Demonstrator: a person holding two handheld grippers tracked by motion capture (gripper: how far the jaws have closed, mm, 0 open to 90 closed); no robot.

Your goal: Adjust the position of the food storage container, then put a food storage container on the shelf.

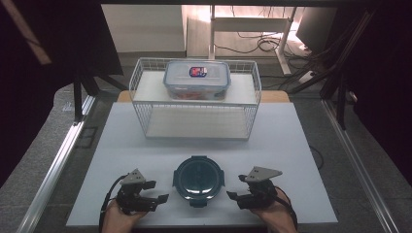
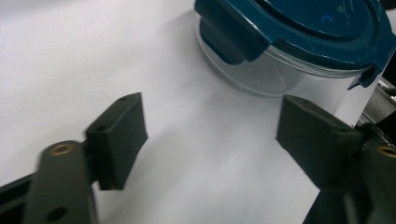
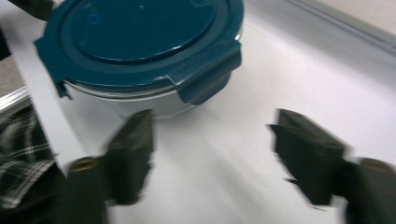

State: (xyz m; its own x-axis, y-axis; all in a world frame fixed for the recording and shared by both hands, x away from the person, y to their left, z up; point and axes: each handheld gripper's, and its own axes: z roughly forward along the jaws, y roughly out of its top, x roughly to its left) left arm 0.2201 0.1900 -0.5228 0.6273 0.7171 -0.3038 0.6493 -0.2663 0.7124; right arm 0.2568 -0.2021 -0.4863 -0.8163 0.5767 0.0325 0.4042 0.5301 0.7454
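- Left gripper point(image 1: 156, 191): jaws spread apart, nothing between them, no contact with anything; bare white mat point(image 1: 291, 160) beneath.
- Right gripper point(image 1: 233, 187): jaws likewise apart, gap empty, pads clear of all objects.
- Round container point(image 1: 198, 177) with dark teal lid: seated on the mat between the two grippers — just beside each, touching neither.
- From the left gripper view: container point(image 2: 289, 51) ahead and toward the right jaw, a lid clasp folded down on the clear wall.
- From the right gripper view: container point(image 3: 140, 51) ahead and toward the left jaw, near it, apart.
- Beyond the container, well away from both grippers: white wire basket point(image 1: 141, 97) holding a rectangular lidded box point(image 1: 197, 80).
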